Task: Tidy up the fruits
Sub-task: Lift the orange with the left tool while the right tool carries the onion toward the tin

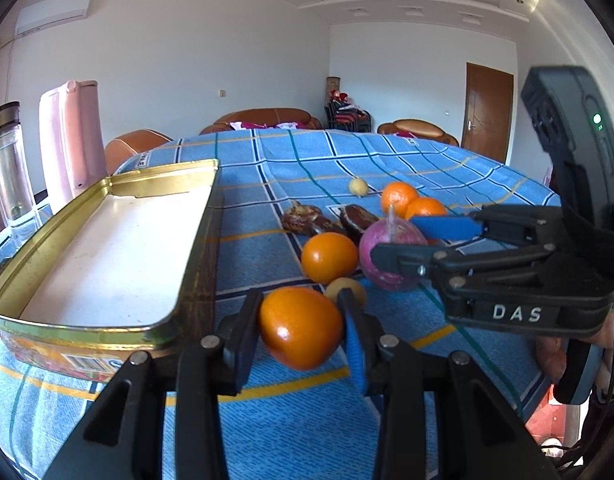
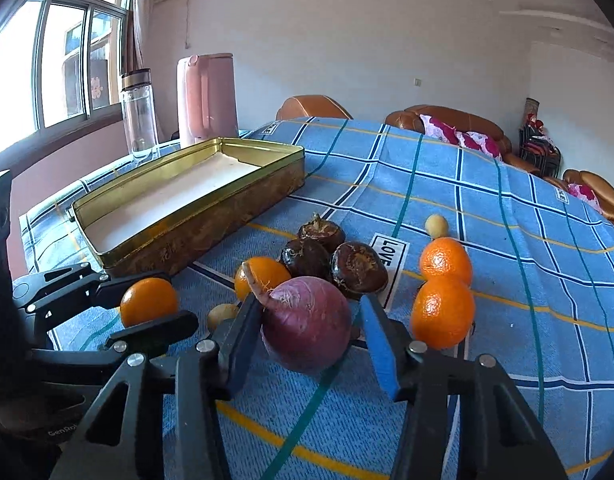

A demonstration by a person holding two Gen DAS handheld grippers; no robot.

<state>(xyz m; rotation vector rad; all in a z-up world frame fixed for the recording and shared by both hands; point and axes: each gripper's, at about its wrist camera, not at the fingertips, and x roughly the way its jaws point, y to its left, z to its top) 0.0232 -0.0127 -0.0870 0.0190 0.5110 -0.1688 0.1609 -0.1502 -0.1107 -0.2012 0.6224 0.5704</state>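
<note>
Fig.: Blue plaid cloth-covered table (image 2: 487,216); open gold rectangular metal tin (image 1: 107,240) at its left, no fruit in it. My right gripper (image 2: 307,320) straddles the purple round onion (image 2: 307,326); jaws spread, w/ a gap on the blue-pad side. My left gripper (image 1: 301,326) pinches a glossy orange tangerine (image 1: 301,328) just beside the tin. Risks: onion skin is slick & round, so it may squirt sideways into the small tan fruit (image 2: 223,316); tangerine could bruise or clip the tin rim.

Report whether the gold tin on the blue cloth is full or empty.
Empty: the lidless rectangular gold metal tin shows only its bare pale floor in both views; all fruit lies outside on the blue checked tablecloth.
</note>
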